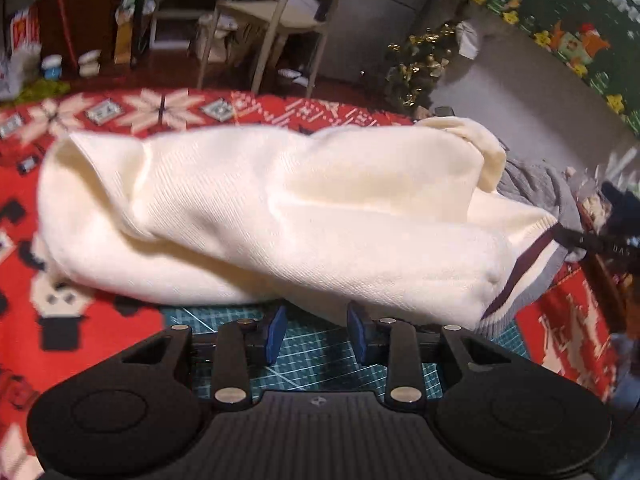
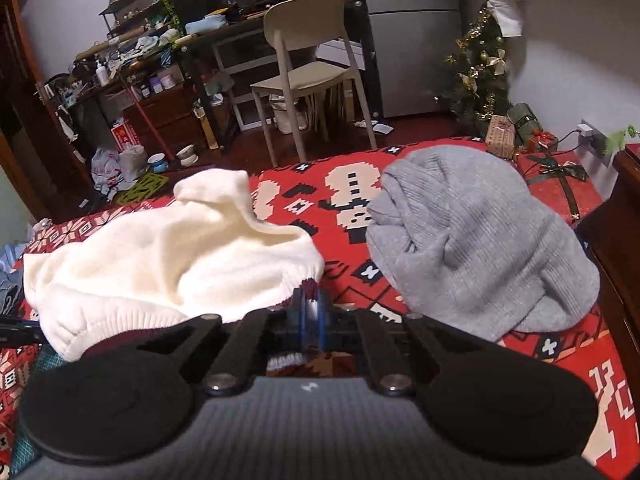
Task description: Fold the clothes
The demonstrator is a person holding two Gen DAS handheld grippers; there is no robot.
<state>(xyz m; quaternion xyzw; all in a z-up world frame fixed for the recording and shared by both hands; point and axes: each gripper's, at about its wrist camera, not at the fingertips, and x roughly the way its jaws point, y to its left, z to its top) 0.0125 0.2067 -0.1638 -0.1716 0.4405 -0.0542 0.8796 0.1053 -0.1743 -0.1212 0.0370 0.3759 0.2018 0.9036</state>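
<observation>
Looking along our left gripper [image 1: 316, 332], we see the cream sweater [image 1: 272, 216] bunched into a long, thick roll just ahead of the blue fingertips [image 1: 276, 334], lying across a red patterned cloth [image 1: 80, 216] and the green cutting mat [image 1: 320, 360]. Its knit is fine-ribbed, and its hem at the right end carries a dark maroon and grey band. Our left gripper's jaws stand apart with nothing between them. Our right gripper [image 2: 310, 312] has its pads pressed together, pinching that maroon-banded hem of the cream sweater, whose body spreads in soft humps ahead and to the left. Ahead and to the right of it a grey ribbed sweater [image 2: 472, 240] lies crumpled, well apart from the cream one.
</observation>
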